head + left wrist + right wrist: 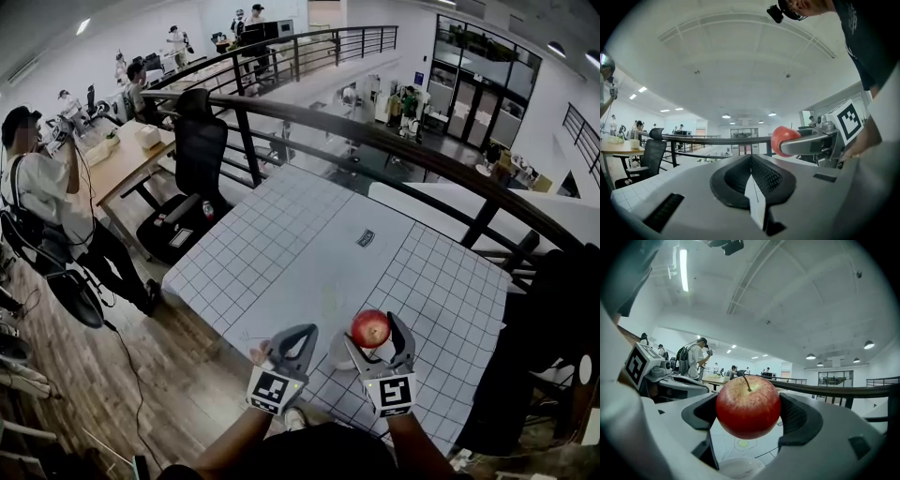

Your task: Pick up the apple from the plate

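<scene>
Clamping the round red apple over the white plate, your right gripper (left gripper closed, empty) could drop it if loosened.

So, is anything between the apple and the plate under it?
Nothing: in the right gripper view the apple, clamped in the right gripper, hangs clear above the plate, only table showing between.

apple in right tool above plate on table, left tool just beside, railing behind
</scene>
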`<action>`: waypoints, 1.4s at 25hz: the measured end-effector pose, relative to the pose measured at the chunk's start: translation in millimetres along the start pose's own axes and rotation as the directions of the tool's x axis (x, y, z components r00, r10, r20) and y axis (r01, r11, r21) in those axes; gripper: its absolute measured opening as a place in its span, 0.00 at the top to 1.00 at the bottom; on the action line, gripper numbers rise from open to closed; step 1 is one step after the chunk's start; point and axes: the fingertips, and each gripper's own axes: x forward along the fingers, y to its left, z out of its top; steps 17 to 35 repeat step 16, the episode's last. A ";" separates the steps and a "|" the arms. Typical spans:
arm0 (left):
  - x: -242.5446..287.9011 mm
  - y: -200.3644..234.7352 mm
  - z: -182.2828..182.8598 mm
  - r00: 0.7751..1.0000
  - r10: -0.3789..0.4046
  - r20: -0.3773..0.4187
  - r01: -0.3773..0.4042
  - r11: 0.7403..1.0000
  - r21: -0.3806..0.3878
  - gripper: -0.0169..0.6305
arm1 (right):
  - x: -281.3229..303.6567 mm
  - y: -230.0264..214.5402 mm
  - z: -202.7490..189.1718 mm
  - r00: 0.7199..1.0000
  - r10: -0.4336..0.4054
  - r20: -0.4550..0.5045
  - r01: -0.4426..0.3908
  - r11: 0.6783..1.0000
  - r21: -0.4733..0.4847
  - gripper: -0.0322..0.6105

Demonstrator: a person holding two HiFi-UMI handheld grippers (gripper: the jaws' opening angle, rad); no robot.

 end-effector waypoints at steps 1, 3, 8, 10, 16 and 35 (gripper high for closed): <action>2.4 0.5 1.3 1.000 0.003 0.000 -0.003 1.000 0.000 0.94 | 1.1 -2.7 0.1 1.000 0.000 0.002 0.000 1.000 0.004 0.29; 9.5 2.8 8.5 1.000 0.011 0.015 -0.011 1.000 -0.002 0.94 | 4.7 -9.6 0.7 1.000 -0.001 0.005 0.001 1.000 0.009 0.29; 12.4 4.7 18.8 0.999 0.020 0.034 -0.019 1.000 -0.005 0.94 | 6.9 -11.9 0.2 1.000 0.002 0.000 -0.002 1.000 0.012 0.29; 12.6 3.7 17.6 0.999 0.018 0.031 -0.018 1.000 -0.003 0.94 | 7.3 -11.4 -1.4 1.000 0.003 -0.003 -0.003 1.000 0.014 0.29; 15.7 1.5 13.0 1.000 0.014 0.021 -0.014 1.000 0.019 0.94 | 10.3 -12.9 -4.9 1.000 -0.001 -0.003 0.001 1.000 0.011 0.29; 15.7 1.5 13.0 1.000 0.014 0.021 -0.014 1.000 0.019 0.94 | 10.3 -12.9 -4.9 1.000 -0.001 -0.003 0.001 1.000 0.011 0.29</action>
